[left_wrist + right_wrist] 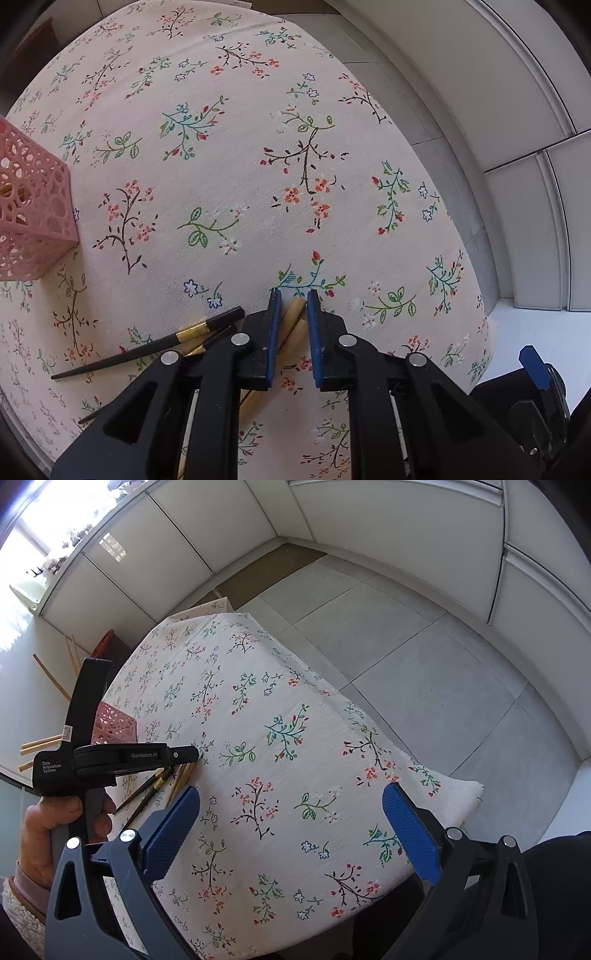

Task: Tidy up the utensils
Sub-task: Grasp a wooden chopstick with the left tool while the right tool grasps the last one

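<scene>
My left gripper is low over the floral tablecloth, its blue pads narrowly apart around the ends of two light wooden chopsticks; whether they press the sticks is unclear. Black chopsticks with gold bands lie just to its left. A pink perforated holder stands at the far left. In the right wrist view, my right gripper is wide open and empty above the cloth, right of the left gripper and the chopsticks. The pink holder shows behind it.
The table is covered by a floral cloth, with its edge and grey tiled floor to the right. White cabinet panels run along the back. Wooden sticks lean on the wall at left.
</scene>
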Tool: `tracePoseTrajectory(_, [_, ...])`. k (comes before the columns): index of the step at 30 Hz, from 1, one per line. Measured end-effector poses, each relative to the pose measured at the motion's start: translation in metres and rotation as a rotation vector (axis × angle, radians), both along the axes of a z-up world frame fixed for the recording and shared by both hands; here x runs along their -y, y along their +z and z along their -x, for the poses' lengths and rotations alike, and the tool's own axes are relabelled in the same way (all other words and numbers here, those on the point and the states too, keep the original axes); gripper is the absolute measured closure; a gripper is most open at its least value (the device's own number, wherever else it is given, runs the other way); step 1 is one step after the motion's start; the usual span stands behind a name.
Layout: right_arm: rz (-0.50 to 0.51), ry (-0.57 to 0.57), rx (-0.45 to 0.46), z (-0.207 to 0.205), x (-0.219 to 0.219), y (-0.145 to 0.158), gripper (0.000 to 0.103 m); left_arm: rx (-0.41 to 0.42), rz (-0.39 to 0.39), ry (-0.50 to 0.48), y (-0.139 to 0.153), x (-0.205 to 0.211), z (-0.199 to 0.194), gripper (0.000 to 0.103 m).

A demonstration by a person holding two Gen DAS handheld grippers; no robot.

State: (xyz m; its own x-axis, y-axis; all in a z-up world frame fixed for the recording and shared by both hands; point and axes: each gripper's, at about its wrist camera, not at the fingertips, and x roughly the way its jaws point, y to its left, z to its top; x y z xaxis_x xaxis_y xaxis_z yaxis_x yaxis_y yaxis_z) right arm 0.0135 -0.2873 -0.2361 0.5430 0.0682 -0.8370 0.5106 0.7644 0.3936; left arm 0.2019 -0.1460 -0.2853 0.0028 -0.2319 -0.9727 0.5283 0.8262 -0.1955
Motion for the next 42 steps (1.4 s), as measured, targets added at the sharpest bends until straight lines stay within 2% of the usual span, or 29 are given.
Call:
tracePoseTrajectory(3, [-0.017,0.015,-0.016,-0.006,-0.006,-0.003,0.007,0.019,-0.015,-0.024,-0.003,-0.011,0.008,0.088])
tracePoseTrajectory(9, [-0.051,0.036,-0.038,-0.022,-0.022,-0.005,0.007,0.066,-0.014,-0.001,-0.003,-0.032,0.022,0.092])
tracePoseTrajectory(14, [-0.124,0.048,-0.078,-0.034,-0.036,-0.015,0.007,0.002,0.161,0.099,0.015,-0.068,0.018,0.093])
tracePoseTrajectory(19, [-0.146,0.067,-0.136,-0.054,-0.057,-0.029,0.007,0.071,0.202,0.139,0.045,-0.101,0.023,0.094])
tracePoseTrajectory(23, [-0.152,0.081,-0.24,-0.078,-0.081,-0.042,0.007,0.164,0.23,0.134,0.092,-0.111,0.026,0.094])
tracePoseTrajectory(25, [-0.144,0.075,-0.303,-0.091,-0.095,-0.049,0.011,0.213,0.246,0.132,0.108,-0.128,0.034,0.094])
tracePoseTrajectory(27, [-0.125,0.073,-0.364,-0.102,-0.11,-0.058,0.018,0.273,0.253,0.128,0.131,-0.145,0.05,0.094])
tracePoseTrajectory(29, [-0.032,0.071,-0.391,-0.11,-0.127,-0.059,0.022,0.312,0.281,0.14,0.145,-0.16,0.057,0.094])
tracePoseTrajectory(31, [0.072,0.075,-0.398,-0.115,-0.141,-0.055,0.043,0.348,0.29,0.158,0.157,-0.174,0.063,0.094])
tracePoseTrajectory(32, [0.106,0.078,-0.387,-0.118,-0.145,-0.052,0.069,0.359,0.293,0.165,0.156,-0.174,0.064,0.095])
tracePoseTrajectory(33, [0.097,0.088,-0.381,-0.12,-0.147,-0.052,0.088,0.362,0.301,0.168,0.158,-0.178,0.064,0.095])
tracePoseTrajectory(35, [0.054,0.074,-0.369,-0.12,-0.143,-0.052,0.092,0.354,0.301,0.164,0.158,-0.185,0.066,0.095])
tracePoseTrajectory(37, [-0.011,0.07,-0.339,-0.117,-0.134,-0.051,0.095,0.299,0.272,0.128,0.144,-0.181,0.067,0.094])
tracePoseTrajectory(40, [-0.03,0.054,-0.309,-0.109,-0.118,-0.048,0.095,0.204,0.187,0.132,0.107,-0.17,0.061,0.094])
tracePoseTrajectory(42, [-0.054,0.044,-0.301,-0.101,-0.107,-0.046,0.095,0.114,0.132,0.143,0.077,-0.162,0.051,0.086])
